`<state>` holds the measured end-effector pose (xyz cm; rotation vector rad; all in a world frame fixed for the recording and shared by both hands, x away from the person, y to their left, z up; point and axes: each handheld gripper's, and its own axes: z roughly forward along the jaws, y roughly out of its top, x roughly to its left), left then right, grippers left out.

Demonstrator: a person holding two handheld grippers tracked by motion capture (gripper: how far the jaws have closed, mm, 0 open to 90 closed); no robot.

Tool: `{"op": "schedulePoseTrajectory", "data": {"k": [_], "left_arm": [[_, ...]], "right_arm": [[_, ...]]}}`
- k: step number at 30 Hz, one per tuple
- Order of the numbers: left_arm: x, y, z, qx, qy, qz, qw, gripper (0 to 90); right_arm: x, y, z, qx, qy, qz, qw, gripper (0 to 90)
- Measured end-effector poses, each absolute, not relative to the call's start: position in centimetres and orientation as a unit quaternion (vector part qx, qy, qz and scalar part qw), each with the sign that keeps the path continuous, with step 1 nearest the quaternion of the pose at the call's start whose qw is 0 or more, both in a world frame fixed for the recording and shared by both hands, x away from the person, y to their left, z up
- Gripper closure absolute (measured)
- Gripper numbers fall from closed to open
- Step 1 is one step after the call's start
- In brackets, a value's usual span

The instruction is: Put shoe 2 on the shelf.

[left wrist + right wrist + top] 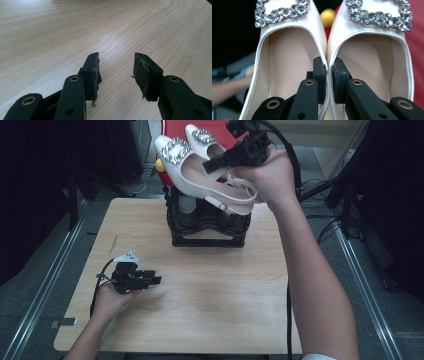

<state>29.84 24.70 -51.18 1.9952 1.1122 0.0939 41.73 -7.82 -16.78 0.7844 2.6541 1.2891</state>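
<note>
Two white slingback shoes (200,172) with rhinestone buckles hang in the air above a black rack (210,222) at the table's far side. My right gripper (220,162) is shut on both, its jaws pinching their two inner side walls together. In the right gripper view the shoes (292,50) lie side by side, toes pointing away, and one finger (319,75) sits inside each. My left gripper (150,281) rests low over the wooden table (215,290) at the near left. Its jaws are open, with nothing between the fingers (93,72).
The black rack stands at the table's far middle, with a red object (220,130) and a small yellow ball (160,165) behind it. Metal rails run along both sides of the table. A black cable (295,160) trails from my right gripper.
</note>
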Motion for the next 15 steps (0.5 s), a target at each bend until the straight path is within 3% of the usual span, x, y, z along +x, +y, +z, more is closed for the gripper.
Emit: {"op": "schedulePoseTrajectory", "data": {"k": [15], "left_arm": [[29.8,24.6,-51.2,0.796,0.439,0.038,0.416,56.3]], "right_arm": [[46.9,-7.7,-14.3,0.397,0.776,0.485,0.074,84.9]]}}
